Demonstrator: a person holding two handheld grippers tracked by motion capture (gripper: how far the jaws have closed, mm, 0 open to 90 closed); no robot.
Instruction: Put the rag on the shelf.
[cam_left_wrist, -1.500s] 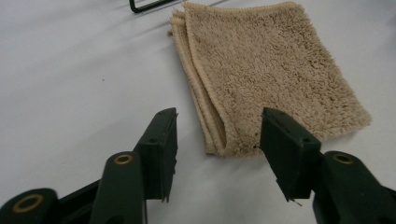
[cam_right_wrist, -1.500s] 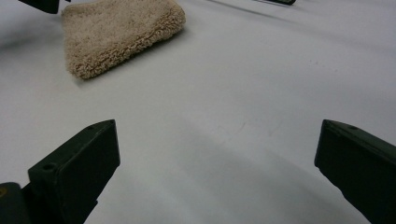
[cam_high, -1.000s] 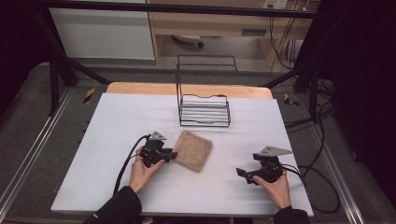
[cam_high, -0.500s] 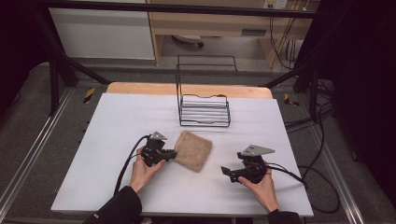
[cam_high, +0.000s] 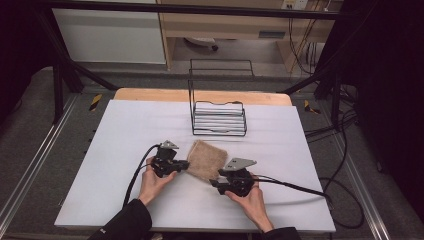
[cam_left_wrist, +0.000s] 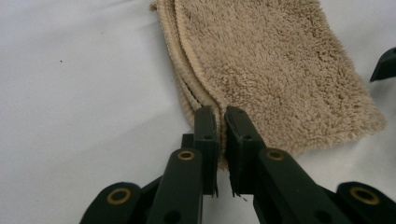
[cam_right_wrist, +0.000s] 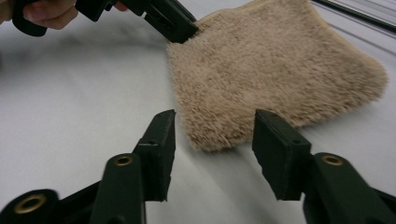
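A folded tan towel (cam_high: 206, 159) is lying on the white table (cam_high: 125, 125), just in front of the black wire rack (cam_high: 219, 117) that is standing toward the far edge. The towel is sitting flat, its stacked edges showing along the side nearest the left gripper (cam_high: 186, 165).

The left gripper is resting at the towel's left side, held by the person's left hand (cam_high: 152, 180). In the left gripper view its jaws are pressing nearly together on the towel's (cam_left_wrist: 266, 74) layered edge, pinching the fabric between them.

The right gripper (cam_high: 213, 184) is sitting at the towel's near corner, gripped by the right hand (cam_high: 252, 200), a cable (cam_high: 295, 187) trailing off to the towel's right. Its jaws have just been closing, yet in the right gripper view they are standing spread, with the towel's (cam_right_wrist: 275, 70) near corner poking in between them and neither pad touching it. The left gripper (cam_right_wrist: 184, 30) is showing beyond, clamped on the towel's far edge.
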